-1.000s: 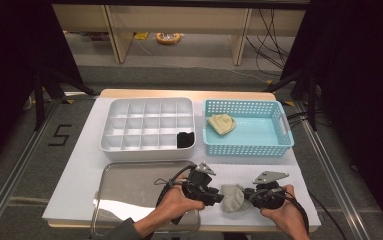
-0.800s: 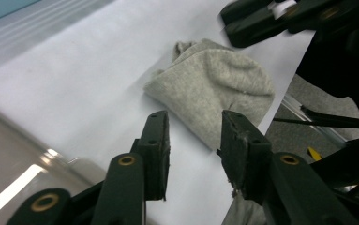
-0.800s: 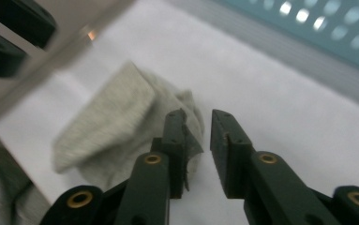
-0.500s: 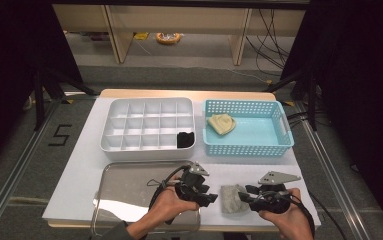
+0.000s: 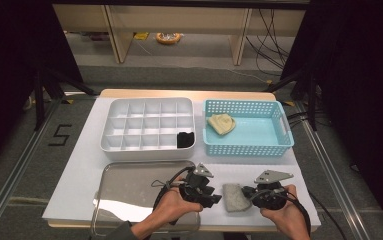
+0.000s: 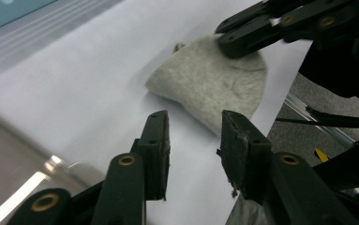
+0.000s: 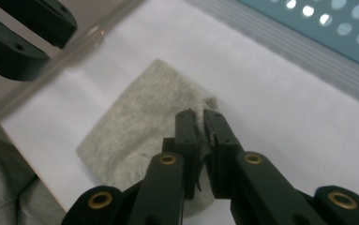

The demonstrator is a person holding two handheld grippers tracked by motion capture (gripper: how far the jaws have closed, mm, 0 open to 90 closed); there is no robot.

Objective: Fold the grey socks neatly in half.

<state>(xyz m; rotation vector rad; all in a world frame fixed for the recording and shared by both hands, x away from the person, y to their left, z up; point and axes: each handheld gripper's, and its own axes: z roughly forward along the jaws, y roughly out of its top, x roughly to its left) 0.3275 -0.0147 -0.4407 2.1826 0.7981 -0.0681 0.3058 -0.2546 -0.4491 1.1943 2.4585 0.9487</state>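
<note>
Near the counter's (image 5: 79,150) front edge, at about 6 o'clock from the teal basket (image 5: 279,142), lies the grey sock (image 5: 235,196), flat on the white surface. My right gripper (image 7: 199,123) has its jaws pinched tight on a fold of the sock's edge, which I judge anchors the fabric so the other side can be worked. My left gripper (image 6: 195,140) sits at 9 o'clock from the sock, its jaws parted and holding nothing, aimed at the near edge and just short of touching it. I read this as setting up a two-handed fold or lift. A cream sock (image 5: 221,123) already rests in the basket, and a black item (image 5: 185,139) fills one cell of the white divider tray (image 5: 129,145) at 11 o'clock. The steel tray (image 5: 129,190) lies under my left hand.
</note>
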